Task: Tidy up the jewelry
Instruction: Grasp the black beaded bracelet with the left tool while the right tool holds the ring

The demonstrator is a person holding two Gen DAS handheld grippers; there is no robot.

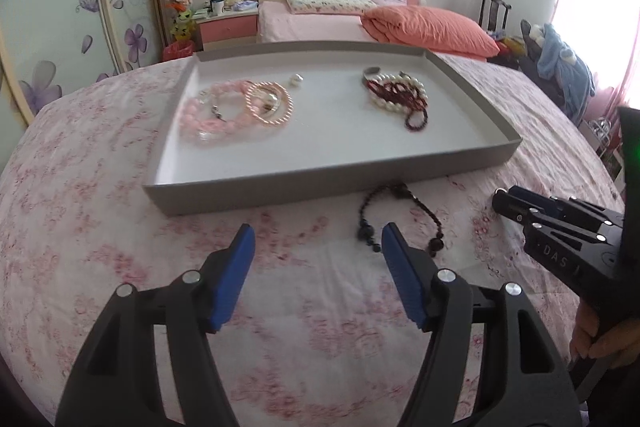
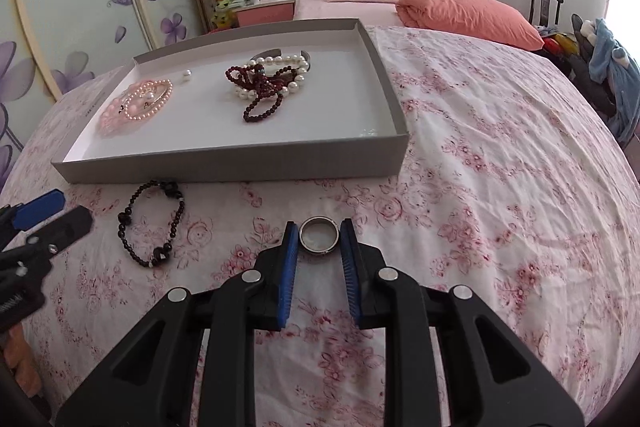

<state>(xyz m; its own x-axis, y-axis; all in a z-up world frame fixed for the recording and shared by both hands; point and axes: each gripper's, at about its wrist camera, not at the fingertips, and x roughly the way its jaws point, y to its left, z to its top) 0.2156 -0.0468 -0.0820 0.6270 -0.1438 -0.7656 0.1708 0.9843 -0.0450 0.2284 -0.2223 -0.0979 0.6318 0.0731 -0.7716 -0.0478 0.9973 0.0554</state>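
Right wrist view had the right gripper (image 2: 319, 233) clamped on a metal ring (image 2: 319, 235), just near of the grey tray (image 2: 240, 165). Hard, light, slick: pads across its outer rim looked safest. Left gripper (image 1: 318, 239) stood released beside the limp black bead bracelet (image 2: 151, 223). Only "DAS" was readable, on the right gripper's body.

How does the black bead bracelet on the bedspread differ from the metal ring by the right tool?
The black bead bracelet is a large, floppy loop of dark beads; the metal ring is a small, rigid silver band. The bracelet lies free, ahead of the open left tool; the ring sits between the right tool's blue pads, which look closed on it. Both lie on the floral bedspread, outside the grey tray.
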